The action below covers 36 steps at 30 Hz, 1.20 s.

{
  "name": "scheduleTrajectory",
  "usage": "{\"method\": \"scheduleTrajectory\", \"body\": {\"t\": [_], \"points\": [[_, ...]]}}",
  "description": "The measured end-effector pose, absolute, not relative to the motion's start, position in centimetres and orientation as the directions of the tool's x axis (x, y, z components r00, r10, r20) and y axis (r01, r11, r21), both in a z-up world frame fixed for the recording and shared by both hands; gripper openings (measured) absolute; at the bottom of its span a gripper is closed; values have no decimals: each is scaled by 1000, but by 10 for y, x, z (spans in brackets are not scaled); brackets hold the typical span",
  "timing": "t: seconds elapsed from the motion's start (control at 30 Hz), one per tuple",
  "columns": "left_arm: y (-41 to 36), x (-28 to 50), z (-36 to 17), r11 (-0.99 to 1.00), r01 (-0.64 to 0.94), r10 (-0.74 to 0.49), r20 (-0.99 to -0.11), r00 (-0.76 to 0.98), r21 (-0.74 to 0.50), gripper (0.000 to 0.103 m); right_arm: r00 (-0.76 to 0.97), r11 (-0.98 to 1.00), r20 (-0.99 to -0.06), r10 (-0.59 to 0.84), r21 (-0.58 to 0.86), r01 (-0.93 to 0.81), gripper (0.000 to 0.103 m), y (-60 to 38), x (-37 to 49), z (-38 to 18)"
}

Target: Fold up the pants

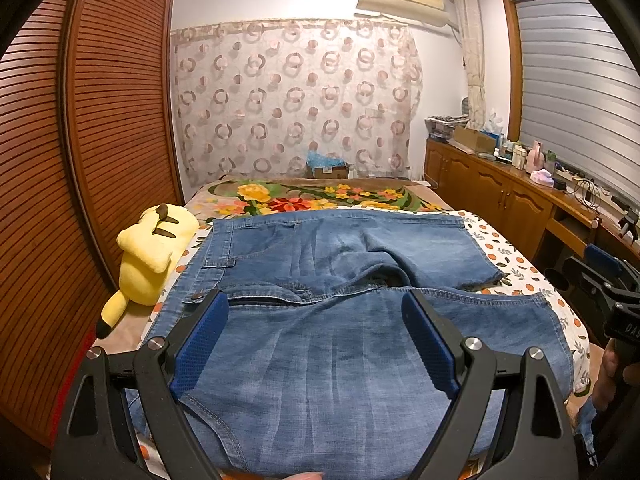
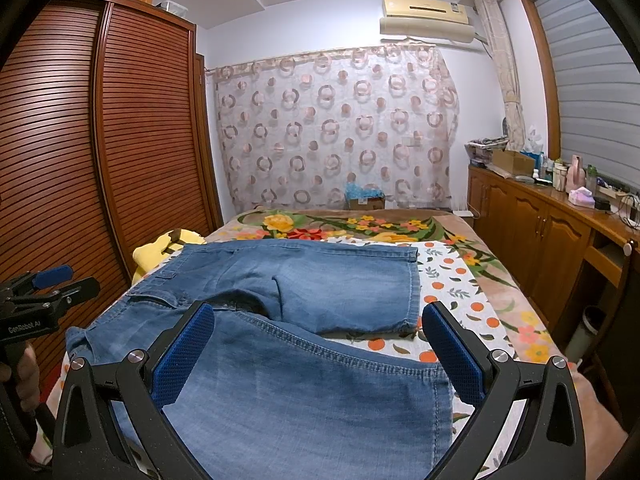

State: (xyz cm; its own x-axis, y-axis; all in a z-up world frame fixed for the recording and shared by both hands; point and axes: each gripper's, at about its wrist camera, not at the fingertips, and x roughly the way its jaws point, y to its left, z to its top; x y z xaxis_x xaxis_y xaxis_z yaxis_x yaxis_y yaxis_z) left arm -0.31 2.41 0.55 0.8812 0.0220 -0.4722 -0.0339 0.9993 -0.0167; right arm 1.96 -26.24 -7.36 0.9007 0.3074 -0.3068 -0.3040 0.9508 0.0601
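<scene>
Blue denim pants [image 1: 320,344] lie spread flat on the bed, waist to the left, both short legs pointing right; they also show in the right wrist view [image 2: 304,380]. My left gripper [image 1: 316,304] is open and hovers over the near leg close to the waistband, holding nothing. My right gripper [image 2: 318,316] is open and hovers over the near leg toward its hem, holding nothing. The right gripper also shows at the right edge of the left wrist view [image 1: 600,276], and the left gripper at the left edge of the right wrist view [image 2: 48,284].
A yellow plush toy [image 1: 148,256] lies on the bed left of the waist. The bed [image 1: 516,268] has an orange-print sheet and floral blanket [image 1: 304,196]. A slatted wardrobe [image 1: 80,160] stands left, a cluttered wooden cabinet [image 1: 508,188] right.
</scene>
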Motion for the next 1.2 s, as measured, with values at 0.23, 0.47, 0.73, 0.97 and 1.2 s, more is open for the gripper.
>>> {"method": "scheduleTrajectory", "body": {"t": [0.23,0.47,0.73,0.97,1.2], "points": [[23,-4,7,999,-35,24,-471,882,-16,89,900,950,-308,309,61,-305,103,-263,20,-74],[18,-5,6,999,-34,23,-471,882,-14,89,900,950,-306,310,62,-306,103,-262,20,-74],[19,-5,7,999,-35,25,-469,883,-13,89,900,950,-306,310,63,-306,103,-263,19,-73],[29,0,10,999,-34,24,-467,884,-11,89,900,950,-305,310,63,-306,103,-263,19,-73],[22,-5,8,999,-36,26,-467,884,-12,89,901,950,-303,311,64,-307,103,-263,19,-73]]}}
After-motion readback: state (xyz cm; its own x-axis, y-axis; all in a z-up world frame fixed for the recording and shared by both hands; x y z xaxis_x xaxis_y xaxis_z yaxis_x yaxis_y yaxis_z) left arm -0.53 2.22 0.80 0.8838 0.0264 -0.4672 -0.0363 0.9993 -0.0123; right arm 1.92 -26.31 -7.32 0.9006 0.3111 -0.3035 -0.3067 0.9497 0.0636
